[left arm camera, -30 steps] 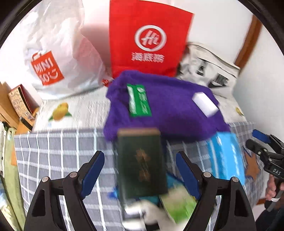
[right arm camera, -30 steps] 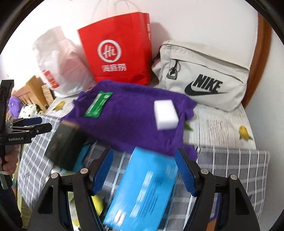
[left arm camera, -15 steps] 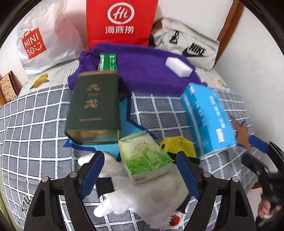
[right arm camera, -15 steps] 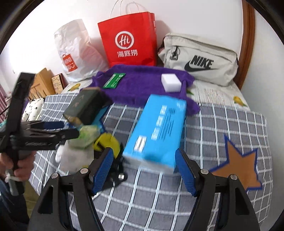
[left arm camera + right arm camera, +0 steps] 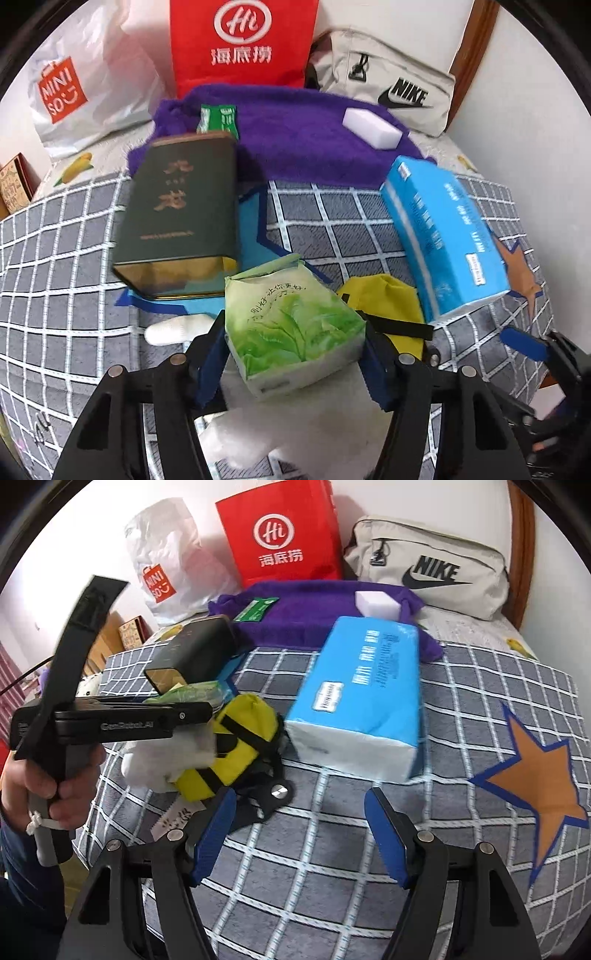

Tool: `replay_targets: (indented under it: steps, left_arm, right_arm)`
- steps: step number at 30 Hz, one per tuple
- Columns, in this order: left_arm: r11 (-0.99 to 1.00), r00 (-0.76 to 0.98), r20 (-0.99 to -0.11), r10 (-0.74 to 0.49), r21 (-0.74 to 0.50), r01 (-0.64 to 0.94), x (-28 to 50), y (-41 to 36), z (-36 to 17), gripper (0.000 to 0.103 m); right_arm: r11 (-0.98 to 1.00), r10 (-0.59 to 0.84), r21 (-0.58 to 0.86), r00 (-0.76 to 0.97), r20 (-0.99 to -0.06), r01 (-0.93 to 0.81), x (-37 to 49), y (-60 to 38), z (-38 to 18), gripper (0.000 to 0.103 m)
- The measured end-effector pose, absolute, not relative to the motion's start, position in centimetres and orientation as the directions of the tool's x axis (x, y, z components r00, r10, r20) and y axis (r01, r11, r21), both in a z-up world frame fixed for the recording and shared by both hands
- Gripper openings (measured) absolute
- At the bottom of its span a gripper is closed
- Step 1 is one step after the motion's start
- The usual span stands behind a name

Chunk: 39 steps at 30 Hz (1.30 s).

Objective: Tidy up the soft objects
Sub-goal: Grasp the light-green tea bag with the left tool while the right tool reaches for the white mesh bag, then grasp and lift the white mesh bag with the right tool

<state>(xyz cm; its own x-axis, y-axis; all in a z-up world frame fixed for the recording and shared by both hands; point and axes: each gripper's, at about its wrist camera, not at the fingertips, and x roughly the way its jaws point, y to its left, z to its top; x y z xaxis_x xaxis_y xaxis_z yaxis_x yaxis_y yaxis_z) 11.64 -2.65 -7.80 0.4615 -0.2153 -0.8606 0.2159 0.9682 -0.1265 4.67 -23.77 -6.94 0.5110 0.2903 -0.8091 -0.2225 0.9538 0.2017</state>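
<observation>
A: What's the left gripper doing?
B: Its fingers bracket one green tissue pack, apparently touching; grip unclear.
A: Beyond it?
B: One dark tin left-ahead, one blue tissue pack right-ahead, one red "Hi" bag and "NIKE" bag farthest.
A: The right gripper?
B: Wide, empty, a yellow pouch ahead-left.

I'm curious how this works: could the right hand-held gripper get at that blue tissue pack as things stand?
Probably yes. The right hand-held gripper is open, and only bare checked blanket lies between it and the blue tissue pack just ahead.
</observation>
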Motion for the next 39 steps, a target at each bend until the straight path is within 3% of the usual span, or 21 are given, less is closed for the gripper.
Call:
replay_targets:
  steps: [5, 11, 26, 27, 28, 30, 39]
  left_arm:
    - [0.966, 0.500, -0.830, -0.248, -0.171, 0.195, 10.7, -0.6, -5.5, 0.061]
    - [0.980, 0.551, -0.811, -0.196, -0.139, 0.143, 9.7, 2.0, -4.1, 0.061]
    - [0.983, 0.533, -0.830, -0.163, -0.182, 0.019, 7.8, 8.5, -7.3, 0.061]
    - [0.982, 0.529, -0.832, -0.166, -0.187, 0.015, 7.8, 8.7, -7.5, 0.061]
    - [0.981, 0.524, -0.835, -0.170, -0.191, 0.013, 7.9, 8.8, -7.8, 0.061]
    - [0.979, 0.518, -0.837, -0.177, -0.201, 0.009, 7.9, 8.9, -8.1, 0.061]
    - [0.978, 0.516, -0.834, -0.194, -0.206, 0.034, 8.0, 7.7, -8.1, 0.061]
  right_arm:
    - [0.945, 0.307, 0.195, 0.506, -0.806, -0.263, 5.2, -22.0, -6.7, 0.072]
    - [0.920, 0.363, 0.224, 0.490, -0.793, -0.320, 5.7, -19.6, -6.2, 0.072]
    - [0.892, 0.382, 0.229, 0.381, -0.842, -0.390, 9.5, -13.0, -8.9, 0.075]
    - [0.892, 0.380, 0.220, 0.391, -0.838, -0.394, 9.2, -13.0, -8.8, 0.064]
    - [0.886, 0.395, 0.229, 0.396, -0.829, -0.403, 9.0, -13.2, -8.6, 0.042]
    - [0.871, 0.431, 0.267, 0.380, -0.818, -0.413, 8.6, -13.8, -8.2, 0.026]
    - [0.901, 0.375, 0.177, 0.505, -0.778, -0.396, 5.7, -17.7, -5.0, 0.024]
